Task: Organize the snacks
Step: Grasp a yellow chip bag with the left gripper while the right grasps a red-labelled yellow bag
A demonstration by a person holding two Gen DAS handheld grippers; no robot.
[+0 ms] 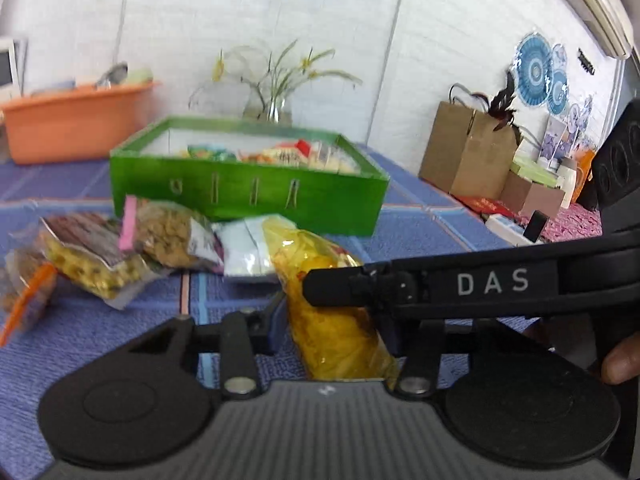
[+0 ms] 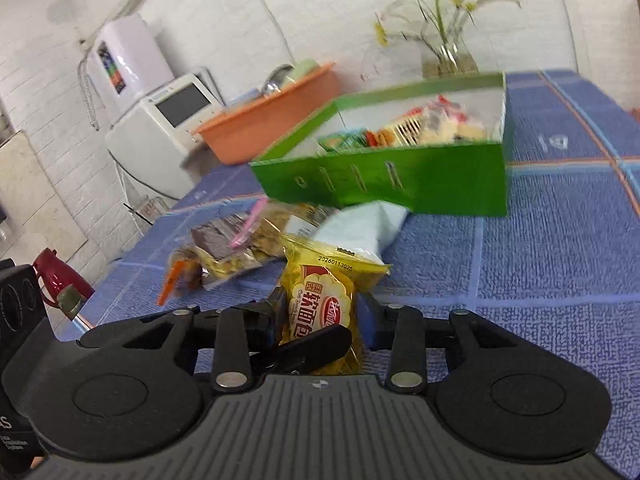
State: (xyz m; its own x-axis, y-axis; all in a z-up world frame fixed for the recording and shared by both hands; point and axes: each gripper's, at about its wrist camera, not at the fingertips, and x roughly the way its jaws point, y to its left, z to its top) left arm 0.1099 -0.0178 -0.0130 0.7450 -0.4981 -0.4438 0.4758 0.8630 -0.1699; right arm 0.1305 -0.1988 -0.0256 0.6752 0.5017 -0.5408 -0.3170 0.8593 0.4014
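1. While the yellow bread packet [image 2: 320,300] stands upright over the blue checked tablecloth [image 2: 540,280], both sets of tongs are at it from opposite sides.
2. Left gripper [image 1: 332,320]: its jaws are partly closed. The packet fills the gap between them, and the wrapper meets a pad on each side, so it reads as clenched on the packet.
3. Right gripper [image 2: 324,312]: its jaws stand a little wider. The same packet sits between them, printed face toward the camera, and both edges of the wrapper lie against the pads. It too reads as grasping the packet.
4. Crossing: in the left wrist view, a black finger [image 1: 332,284] of the right gripper lies across the packet's upper half. In the right wrist view, a finger [image 2: 316,346] of the left gripper lies across its lower half.
5. A pale blue-white pouch [image 1: 244,252] lies flat just behind the packet, touching it.
6. Left of the pouch, a loose heap of clear snack bags [image 1: 120,248] rests on the cloth, one with a pink strip and one with an orange strip.
7. The green box [image 1: 248,196] sits beyond the heap, near the pouch. Several wrapped snacks are gathered at its right end, and its left part is bare.
8. An orange basin [image 1: 76,128] and a glass vase [image 1: 276,108] with grasses stand behind the box.
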